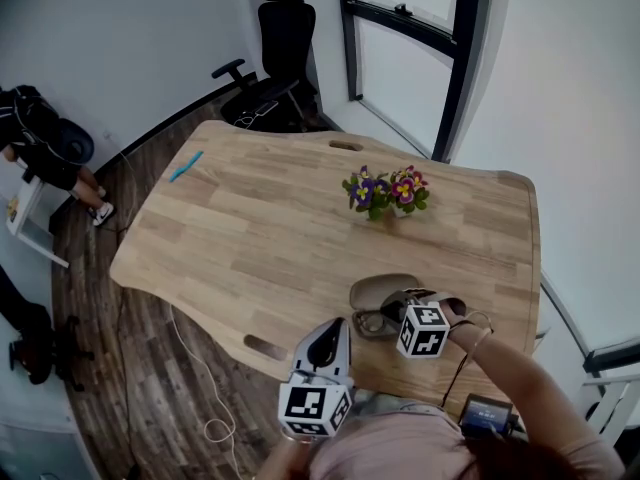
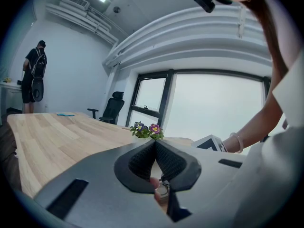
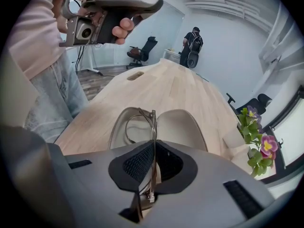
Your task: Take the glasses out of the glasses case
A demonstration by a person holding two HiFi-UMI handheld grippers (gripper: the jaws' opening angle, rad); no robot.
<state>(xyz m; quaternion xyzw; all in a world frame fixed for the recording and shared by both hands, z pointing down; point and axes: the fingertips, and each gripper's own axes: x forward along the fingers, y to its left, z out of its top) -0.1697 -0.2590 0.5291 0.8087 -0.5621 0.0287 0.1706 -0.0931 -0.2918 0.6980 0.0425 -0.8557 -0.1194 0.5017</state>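
Observation:
The open beige glasses case (image 1: 380, 291) lies near the table's front edge, seen close below the jaws as case (image 3: 183, 127) in the right gripper view. My right gripper (image 3: 153, 145) is shut on the thin metal-framed glasses (image 3: 142, 120), holding them edge-on just over the case's hollow. In the head view the right gripper (image 1: 388, 313) sits at the case with the glasses (image 1: 372, 323) dark beside it. The left gripper (image 1: 338, 330) is held off the table's near edge with its jaws together and nothing between them. That left gripper (image 2: 155, 144) points across the table.
A small pot of purple and pink flowers (image 1: 387, 191) stands mid-table beyond the case. A blue pen-like item (image 1: 186, 165) lies at the far left corner. An office chair (image 1: 272, 58) and a person (image 1: 45, 148) are beyond the wooden table (image 1: 250, 238).

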